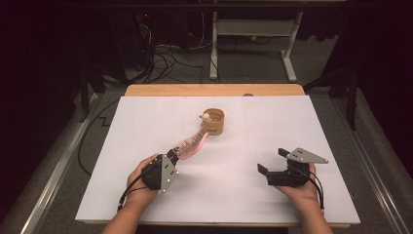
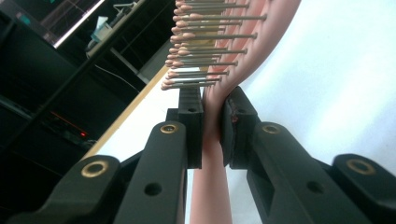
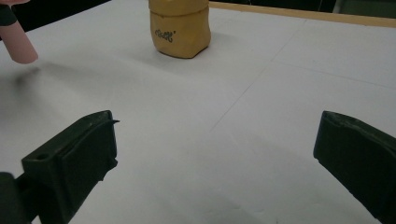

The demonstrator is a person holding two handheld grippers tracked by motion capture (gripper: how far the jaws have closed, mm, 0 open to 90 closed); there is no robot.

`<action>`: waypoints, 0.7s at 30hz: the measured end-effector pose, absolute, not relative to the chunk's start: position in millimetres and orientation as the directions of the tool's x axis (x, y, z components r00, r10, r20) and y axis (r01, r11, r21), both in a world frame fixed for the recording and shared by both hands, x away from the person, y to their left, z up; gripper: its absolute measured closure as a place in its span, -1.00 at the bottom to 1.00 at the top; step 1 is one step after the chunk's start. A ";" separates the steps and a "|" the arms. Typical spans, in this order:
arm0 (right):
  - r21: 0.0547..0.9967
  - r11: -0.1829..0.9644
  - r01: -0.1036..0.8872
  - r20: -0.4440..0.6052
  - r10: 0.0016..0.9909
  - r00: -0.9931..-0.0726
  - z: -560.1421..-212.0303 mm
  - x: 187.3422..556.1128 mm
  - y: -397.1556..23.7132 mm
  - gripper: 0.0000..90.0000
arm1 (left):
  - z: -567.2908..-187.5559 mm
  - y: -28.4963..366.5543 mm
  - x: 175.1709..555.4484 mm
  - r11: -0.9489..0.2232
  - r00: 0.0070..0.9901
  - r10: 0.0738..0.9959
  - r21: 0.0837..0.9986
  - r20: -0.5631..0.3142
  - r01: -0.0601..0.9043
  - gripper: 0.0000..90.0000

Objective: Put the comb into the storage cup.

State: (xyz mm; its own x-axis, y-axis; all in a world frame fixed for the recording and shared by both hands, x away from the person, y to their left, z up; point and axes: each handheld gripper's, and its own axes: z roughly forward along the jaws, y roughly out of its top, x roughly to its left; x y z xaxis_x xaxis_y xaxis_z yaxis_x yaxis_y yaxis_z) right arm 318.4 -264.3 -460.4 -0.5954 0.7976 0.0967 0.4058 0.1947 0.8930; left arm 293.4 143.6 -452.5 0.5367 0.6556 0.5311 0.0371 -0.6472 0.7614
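The left gripper [image 1: 171, 155] was clenched on the handle of a pink brush [image 1: 191, 144]. In the left gripper view both black pads pressed on the narrow pink handle [image 2: 214, 121] from two sides, and the rows of thin bristles [image 2: 205, 46] with small round tips stood out above the jaws, pointing to the left of that view.

In the high view the brush lay slanted over the white table [image 1: 146, 195]. Its handle end was in the left gripper, near the front left part of the table, and its head reached up and to the right, toward a tan cup [image 1: 213, 122]. The far tip of the brush was just beside the base of the cup; I could not tell if they touched. Something small and pale showed at the rim of the cup, too small to name.

The right gripper [image 1: 272, 162] was released, with its jaws wide apart and nothing between them. It was held low at the front right part of the table, well apart from the brush and the cup. In the right gripper view the cup [image 3: 180, 28] stood upright on the table ahead of the open jaws, and the pink end of the brush handle [image 3: 17, 42] showed at the upper left edge.
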 end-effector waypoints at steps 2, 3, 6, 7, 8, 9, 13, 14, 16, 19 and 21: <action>0.897 0.188 0.400 0.097 0.800 -0.592 -460.7 318.1 -264.9 -0.99 | -451.4 146.3 294.6 -0.625 0.542 0.671 0.779 0.506 0.046 0.80; 0.897 0.189 0.399 0.093 0.802 -0.590 -460.6 318.0 -265.1 -0.99 | -450.7 148.0 295.1 -0.611 0.547 0.679 0.790 0.489 0.052 0.80; 0.899 0.189 0.395 0.088 0.805 -0.586 -460.5 317.6 -266.1 -0.99 | -449.7 152.8 296.9 -0.566 0.558 0.706 0.821 0.437 0.071 0.80; 0.900 0.186 0.394 0.091 0.804 -0.587 -460.5 317.5 -266.4 -0.99 | -449.0 155.0 297.7 -0.556 0.562 0.710 0.827 0.425 0.078 0.80; 0.901 0.182 0.395 0.097 0.801 -0.591 -460.6 317.5 -267.0 -0.99 | -448.6 156.8 298.3 -0.541 0.565 0.718 0.837 0.407 0.085 0.80; 0.901 0.180 0.395 0.099 0.801 -0.590 -460.8 317.6 -267.2 -0.99 | -448.2 158.6 298.9 -0.527 0.569 0.724 0.845 0.390 0.091 0.80; 0.901 0.179 0.394 0.097 0.803 -0.588 -461.2 317.2 -269.0 -0.99 | -448.2 164.1 301.7 -0.475 0.594 0.736 0.873 0.325 0.112 0.80; 0.902 0.179 0.393 0.096 0.804 -0.587 -461.3 317.1 -269.6 -0.99 | -448.2 164.9 302.4 -0.468 0.597 0.737 0.876 0.315 0.115 0.80; 0.902 0.172 0.395 0.102 0.806 -0.583 -461.8 317.3 -271.0 -0.99 | -448.2 166.1 303.2 -0.450 0.603 0.741 0.885 0.295 0.121 0.80; 0.903 0.167 0.396 0.103 0.811 -0.577 -461.8 317.6 -272.2 -0.99 | -447.3 168.3 303.6 -0.424 0.611 0.745 0.897 0.267 0.125 0.80; 0.905 0.160 0.394 0.107 0.811 -0.575 -461.5 317.5 -272.9 -0.99 | -447.1 169.1 303.8 -0.408 0.616 0.747 0.904 0.250 0.128 0.80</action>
State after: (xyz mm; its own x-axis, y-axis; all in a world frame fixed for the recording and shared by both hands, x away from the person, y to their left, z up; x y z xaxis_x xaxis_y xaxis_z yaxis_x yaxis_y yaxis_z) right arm 317.5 -272.9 -461.5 -0.5751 0.8111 0.1068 0.3937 0.1599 0.9052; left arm 303.8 169.1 -447.1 0.6159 0.7471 0.2501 0.1278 -0.4080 0.9040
